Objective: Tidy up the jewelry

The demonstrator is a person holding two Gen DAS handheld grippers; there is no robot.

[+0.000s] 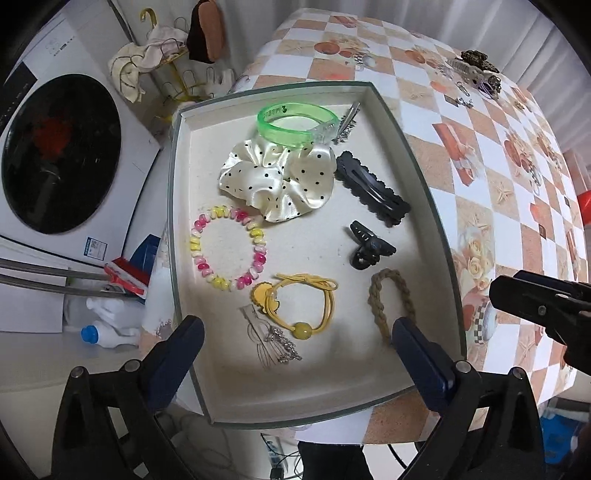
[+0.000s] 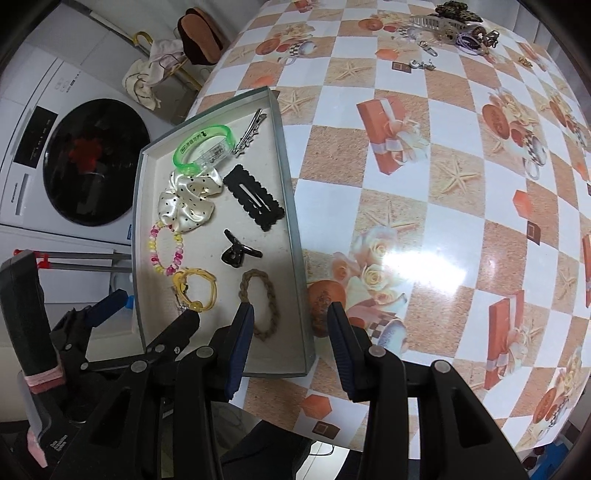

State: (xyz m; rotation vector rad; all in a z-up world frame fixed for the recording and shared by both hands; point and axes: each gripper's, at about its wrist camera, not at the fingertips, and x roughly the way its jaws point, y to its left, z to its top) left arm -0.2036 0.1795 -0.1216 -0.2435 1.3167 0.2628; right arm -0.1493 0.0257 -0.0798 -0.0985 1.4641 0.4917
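Note:
A shallow grey tray point(image 1: 424, 177) point(image 2: 291, 206) sits at the table's left edge. It holds a green bangle point(image 1: 295, 123), a polka-dot scrunchie point(image 1: 273, 177), a black snap clip point(image 1: 373, 188), a small black claw clip point(image 1: 369, 247), a pink-yellow bead bracelet point(image 1: 229, 251), a yellow hair tie point(image 1: 303, 302), a braided tan band point(image 1: 391, 299) and silver earrings point(image 1: 273, 339). My left gripper point(image 1: 295, 354) is open and empty over the tray's near end. My right gripper point(image 2: 291, 332) is open and empty above the tray's near right rim. More jewelry point(image 2: 461, 29) lies at the table's far side.
The table point(image 2: 424, 184) has a checkered cloth with glare. A washing machine point(image 1: 59, 155) stands left of the table, with a rack of cloths point(image 1: 159, 59) behind it and a bottle point(image 1: 107, 332) on the floor.

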